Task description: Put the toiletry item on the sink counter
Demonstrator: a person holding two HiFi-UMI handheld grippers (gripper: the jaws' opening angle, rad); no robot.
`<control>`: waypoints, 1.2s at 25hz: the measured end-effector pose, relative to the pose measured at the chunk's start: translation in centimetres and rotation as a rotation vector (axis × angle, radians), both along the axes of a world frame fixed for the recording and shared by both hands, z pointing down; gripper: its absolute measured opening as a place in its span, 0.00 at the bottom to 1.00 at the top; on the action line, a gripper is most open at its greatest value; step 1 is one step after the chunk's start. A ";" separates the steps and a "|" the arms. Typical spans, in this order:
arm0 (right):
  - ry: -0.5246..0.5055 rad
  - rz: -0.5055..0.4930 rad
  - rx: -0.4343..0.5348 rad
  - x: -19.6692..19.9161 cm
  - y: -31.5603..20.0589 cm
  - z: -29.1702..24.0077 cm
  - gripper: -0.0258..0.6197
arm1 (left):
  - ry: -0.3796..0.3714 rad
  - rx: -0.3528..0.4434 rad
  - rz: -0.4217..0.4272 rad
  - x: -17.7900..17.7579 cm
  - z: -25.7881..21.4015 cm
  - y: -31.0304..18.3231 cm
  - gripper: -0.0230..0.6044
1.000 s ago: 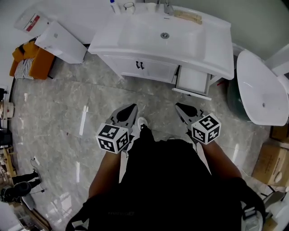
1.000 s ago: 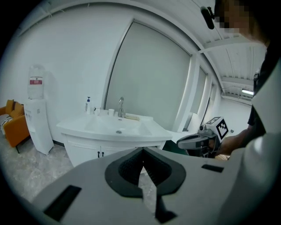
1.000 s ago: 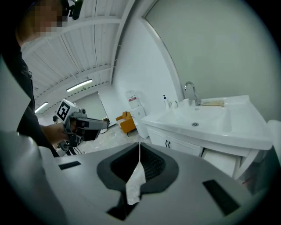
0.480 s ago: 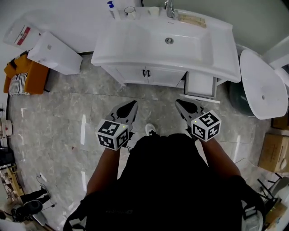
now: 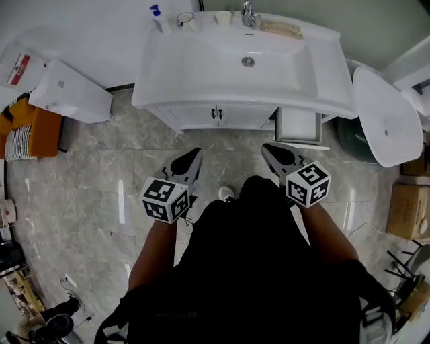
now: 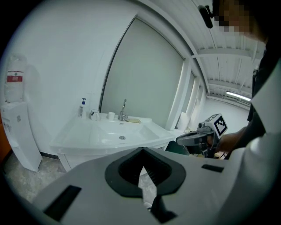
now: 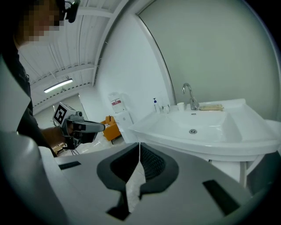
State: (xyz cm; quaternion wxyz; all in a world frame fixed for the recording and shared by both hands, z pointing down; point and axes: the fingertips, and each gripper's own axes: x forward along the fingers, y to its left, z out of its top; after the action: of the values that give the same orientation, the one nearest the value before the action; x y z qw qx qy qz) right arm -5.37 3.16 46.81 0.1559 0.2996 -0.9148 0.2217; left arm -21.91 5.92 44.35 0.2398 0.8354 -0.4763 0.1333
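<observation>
- Left gripper (image 5: 193,156) has its jaws pressed together on nothing; it is held out at waist height, pointing forward and a little down at the sink (image 5: 151,94), well short of it
- Bottle (image 5: 156,13) with a blue pump stands at the counter's back left corner, a cup (image 5: 186,20) just to its right, then a second cup (image 5: 224,17), the tap (image 5: 248,12) and a tan strip (image 5: 281,27) lying along the back edge
- Which toiletry item the task means I cannot tell: neither gripper carries one, and those in sight are on the counter already
- Step in hand, as I judge it, is the approach, with no pick-up made yet; the person stands on the floor (image 5: 87,175) facing the cabinet (image 5: 222,114), both forearms held forward side by side
- Right gripper (image 5: 270,149) mirrors the left one: jaws closed tip to tip, empty, aimed a little downward at the cabinet's right part
- Drawer (image 5: 299,126) on the cabinet's right stands pulled out, near that gripper's tips; what it holds is not visible
- Next move probably calls for finding the item, perhaps in that drawer, then spreading one pair of jaws and reaching for it before any placing
</observation>
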 end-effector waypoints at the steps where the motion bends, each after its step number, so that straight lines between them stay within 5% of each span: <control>1: 0.002 0.008 -0.002 0.0 -0.4 0.1 0.05 | 0.002 -0.001 0.005 0.0 0.1 -0.4 0.03; 18: -0.022 0.123 0.045 0.8 -10.3 0.5 0.05 | -0.012 0.028 0.075 -0.3 0.4 -8.9 0.03; 30: 0.110 0.128 0.153 3.6 -22.5 -1.3 0.05 | -0.042 0.047 0.117 2.1 -1.1 -21.2 0.03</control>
State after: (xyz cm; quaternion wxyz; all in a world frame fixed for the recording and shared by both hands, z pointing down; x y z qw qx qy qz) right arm -1.76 -19.33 45.53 0.1681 0.3801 -0.8981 0.1441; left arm -19.84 -15.26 43.20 0.2017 0.8643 -0.4345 0.1534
